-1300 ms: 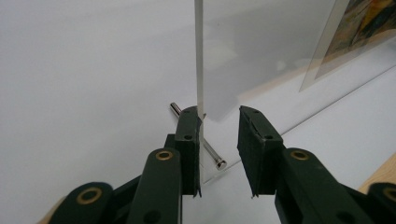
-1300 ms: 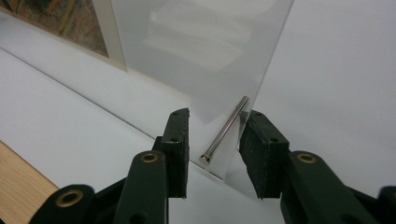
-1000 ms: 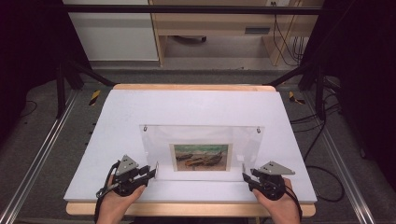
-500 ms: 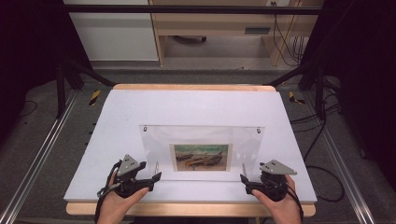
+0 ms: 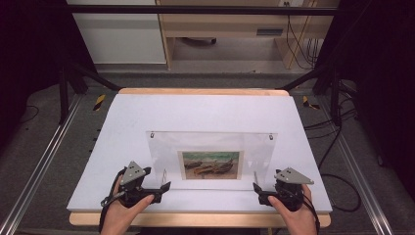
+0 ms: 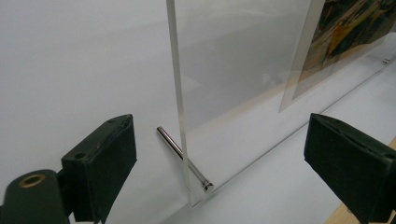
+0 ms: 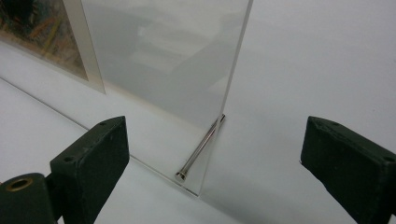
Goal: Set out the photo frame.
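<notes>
A white desk (image 5: 205, 112) in a dim lab carries a clear acrylic frame (image 5: 210, 147) standing near its front edge, a painting of beached boats (image 5: 210, 164) set in the lower middle. The left tool (image 5: 164, 186), jaws spread wide and empty, sits just off the frame's lower left corner, where a metal pin (image 6: 183, 158) props the panel. The right tool (image 5: 255, 189), equally spread and gripping nothing, faces the lower right corner and its own pin (image 7: 200, 148), each tool in a hand (image 5: 122, 215) at the front edge.
</notes>
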Action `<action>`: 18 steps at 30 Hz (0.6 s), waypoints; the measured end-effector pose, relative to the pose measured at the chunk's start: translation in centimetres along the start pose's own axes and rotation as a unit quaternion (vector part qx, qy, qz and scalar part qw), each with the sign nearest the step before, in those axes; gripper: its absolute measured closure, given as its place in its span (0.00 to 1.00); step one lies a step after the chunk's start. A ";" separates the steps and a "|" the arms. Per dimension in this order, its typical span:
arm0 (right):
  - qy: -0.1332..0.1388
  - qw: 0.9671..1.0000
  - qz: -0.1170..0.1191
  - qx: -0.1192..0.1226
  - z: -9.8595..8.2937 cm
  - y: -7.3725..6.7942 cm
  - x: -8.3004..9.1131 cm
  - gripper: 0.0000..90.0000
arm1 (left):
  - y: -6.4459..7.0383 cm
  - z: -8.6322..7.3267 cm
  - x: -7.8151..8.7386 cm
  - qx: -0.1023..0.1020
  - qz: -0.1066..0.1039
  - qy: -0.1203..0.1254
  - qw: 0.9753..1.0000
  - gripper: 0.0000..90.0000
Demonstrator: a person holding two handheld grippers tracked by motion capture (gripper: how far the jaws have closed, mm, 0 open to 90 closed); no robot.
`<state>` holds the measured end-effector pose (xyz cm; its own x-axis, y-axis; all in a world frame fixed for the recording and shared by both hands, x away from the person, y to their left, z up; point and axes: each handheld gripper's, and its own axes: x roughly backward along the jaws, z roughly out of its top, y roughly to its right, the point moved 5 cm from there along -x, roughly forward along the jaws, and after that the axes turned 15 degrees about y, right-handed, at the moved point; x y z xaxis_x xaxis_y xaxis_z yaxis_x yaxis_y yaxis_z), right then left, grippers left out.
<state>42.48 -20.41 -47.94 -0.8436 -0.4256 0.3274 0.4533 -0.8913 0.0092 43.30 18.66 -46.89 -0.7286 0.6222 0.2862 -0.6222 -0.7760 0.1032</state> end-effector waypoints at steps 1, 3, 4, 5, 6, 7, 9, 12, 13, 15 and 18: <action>0.004 1.000 0.001 -0.002 0.1 0.0 0.1 0.09 | 0.0 0.1 0.0 0.000 -0.001 0.004 1.000 0.10; 0.006 1.000 0.003 -0.002 0.2 0.1 0.2 0.09 | 0.0 0.2 0.2 -0.003 -0.005 0.008 1.000 0.10; 0.009 1.000 0.002 0.001 0.2 0.1 0.2 0.09 | 0.0 0.2 0.2 -0.004 -0.005 0.010 1.000 0.10; 0.009 1.000 0.002 -0.003 0.3 0.1 0.4 0.09 | -0.1 0.2 0.3 -0.009 -0.003 0.011 1.000 0.10; 0.010 1.000 0.003 0.001 0.3 0.2 0.4 0.09 | -0.2 0.2 0.4 -0.011 -0.001 0.012 1.000 0.10; 0.011 1.000 0.001 -0.001 0.3 0.3 0.6 0.09 | -0.3 0.2 0.5 -0.010 0.000 0.012 1.000 0.10; 0.013 1.000 -0.001 -0.004 0.3 0.3 0.9 0.09 | -0.5 0.2 0.7 -0.011 0.001 0.013 1.000 0.10; 0.017 1.000 -0.008 -0.005 0.3 0.7 1.4 0.13 | -0.8 0.1 1.0 -0.010 0.003 0.015 1.000 0.11; 0.021 1.000 -0.014 -0.008 0.3 1.0 1.8 0.14 | -0.9 0.1 1.2 -0.011 0.001 0.016 1.000 0.13; 0.021 1.000 -0.015 -0.011 0.3 1.1 2.0 0.14 | -0.9 -0.1 1.4 -0.014 -0.001 0.012 1.000 0.14; 0.020 1.000 -0.020 -0.008 0.1 1.5 2.4 0.14 | -1.0 -0.5 1.7 -0.019 0.003 0.003 1.000 0.14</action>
<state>41.17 -22.74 -47.02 -0.8721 -0.3947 0.2893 0.4141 -0.9102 0.0066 42.53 20.58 -47.00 -0.7339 0.6188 0.2802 -0.6286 -0.7750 0.0649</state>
